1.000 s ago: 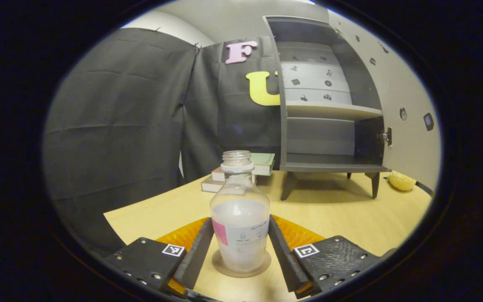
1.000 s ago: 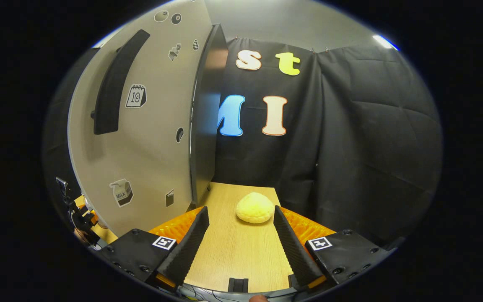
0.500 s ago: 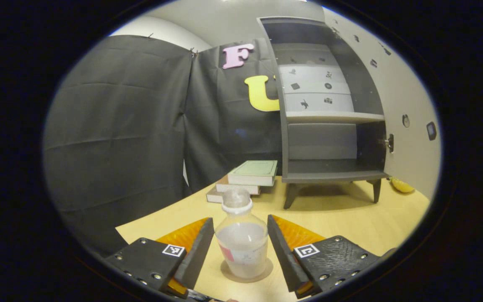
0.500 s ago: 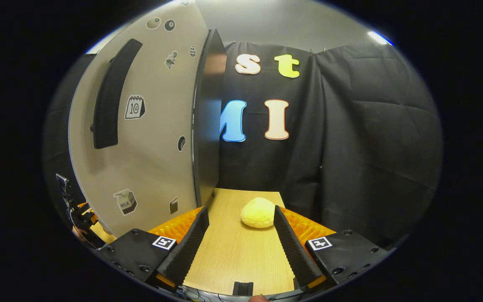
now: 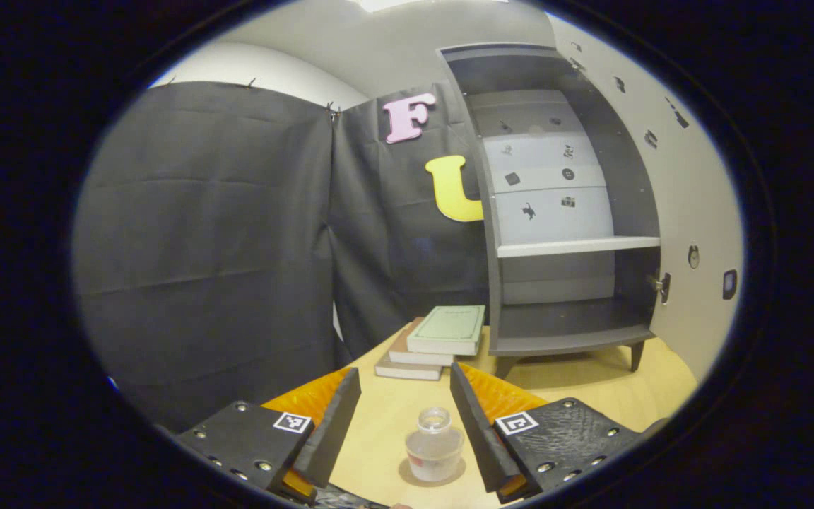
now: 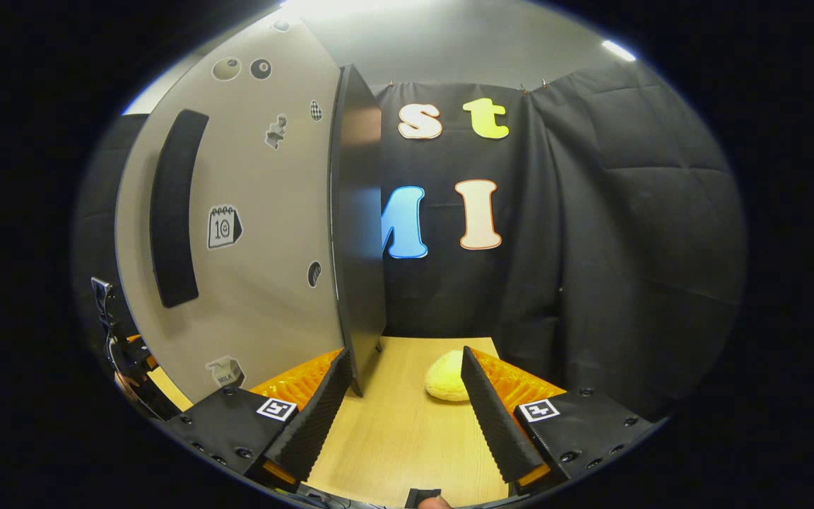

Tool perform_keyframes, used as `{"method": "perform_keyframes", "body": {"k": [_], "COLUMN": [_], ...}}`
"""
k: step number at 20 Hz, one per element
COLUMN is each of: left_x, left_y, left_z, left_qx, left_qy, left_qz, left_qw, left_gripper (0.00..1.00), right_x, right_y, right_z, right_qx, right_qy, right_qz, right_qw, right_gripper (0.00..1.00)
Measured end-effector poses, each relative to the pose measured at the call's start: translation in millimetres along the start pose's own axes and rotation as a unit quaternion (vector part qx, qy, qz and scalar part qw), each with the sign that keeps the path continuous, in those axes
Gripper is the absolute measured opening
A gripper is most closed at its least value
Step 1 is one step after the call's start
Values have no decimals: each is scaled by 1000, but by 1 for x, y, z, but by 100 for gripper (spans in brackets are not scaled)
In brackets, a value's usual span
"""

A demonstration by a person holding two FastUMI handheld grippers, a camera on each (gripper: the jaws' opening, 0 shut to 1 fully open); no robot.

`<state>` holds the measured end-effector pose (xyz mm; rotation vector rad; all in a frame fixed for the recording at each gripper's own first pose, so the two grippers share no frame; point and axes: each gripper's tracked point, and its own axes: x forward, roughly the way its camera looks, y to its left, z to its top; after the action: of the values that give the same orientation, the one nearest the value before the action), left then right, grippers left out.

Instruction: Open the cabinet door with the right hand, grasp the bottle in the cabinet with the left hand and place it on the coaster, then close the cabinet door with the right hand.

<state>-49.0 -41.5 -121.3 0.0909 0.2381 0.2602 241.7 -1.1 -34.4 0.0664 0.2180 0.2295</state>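
The small clear glass bottle [image 5: 434,452] is standing on the round brown coaster [image 5: 435,471], freed beneath the left gripper [image 5: 398,417], whose fingers are sitting spread apart. The right gripper [image 6: 401,404], likewise parted and empty, is facing the beige cabinet door [image 6: 266,233], hanging open, presumably to push it closed

The bottle [image 5: 434,452] stood on the coaster [image 5: 435,472], on the table [image 5: 591,389] in front of the cabinet [image 5: 562,212]. Books [image 5: 435,341] lay stacked just left of the cabinet. Its door [image 6: 251,226] stood open at the right, a bun [image 6: 446,377] beyond the door's edge.
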Motion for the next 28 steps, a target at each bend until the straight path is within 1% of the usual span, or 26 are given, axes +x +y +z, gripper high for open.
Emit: {"method": "perform_keyframes", "body": {"k": [1,2,5,8,11,13,16,17,18,19,20,21,22,23,24,25,28], "left_x": [-8,-14,-32,-44,-47,-44,-35,-31,-27,-22,-18,-14,-11,-8,-5,0,12], "left_y": [2,3,1,-9,-9,-3,15,21,27,34,39,44,49,54,57,60,63], "left_z": [18,37,82,113,124,126,122,118,115,114,114,112,113,114,116,114,114], "left_qx": [10,19,36,13,-14,-22,-21,-20,-21,-23,-26,-30,-32,-32,-31,-29,-34], "left_qy": [-8,-18,-43,-64,-71,-73,-74,-69,-66,-64,-63,-63,-65,-68,-70,-71,-72], "left_qz": [3,4,2,-22,-44,-53,-61,-63,-66,-68,-71,-76,-81,-84,-88,-92,-107], "left_qw": [1000,1000,998,998,996,996,995,995,995,995,995,995,994,994,993,993,991], "left_gripper": [79,76,76,77,77,76,76,76,79,77,76,76,76,76,76,76,76], "right_x": [2,3,7,7,3,0,-4,-5,-4,-5,-6,-7,-7,-9,-9,-9,-9], "right_y": [0,1,4,19,40,54,71,76,75,75,76,77,78,79,80,81,92], "right_z": [7,12,31,53,75,84,88,88,89,89,87,86,85,85,85,85,85], "right_qx": [6,11,19,20,16,8,-16,-23,-29,-29,-25,-19,-13,-9,-8,-9,-11], "right_qy": [-5,-7,-18,-23,-25,-26,-26,-25,-28,-28,-26,-25,-23,-24,-25,-25,-25], "right_qz": [4,7,14,30,45,48,33,21,7,-4,-13,-21,-29,-36,-44,-50,-60], "right_qw": [1000,1000,1000,999,999,998,999,999,999,999,999,999,999,999,999,998,998], "right_gripper": [98,99,99,97,92,93,92,93,94,87,87,90,87,89,89,84,85]}}
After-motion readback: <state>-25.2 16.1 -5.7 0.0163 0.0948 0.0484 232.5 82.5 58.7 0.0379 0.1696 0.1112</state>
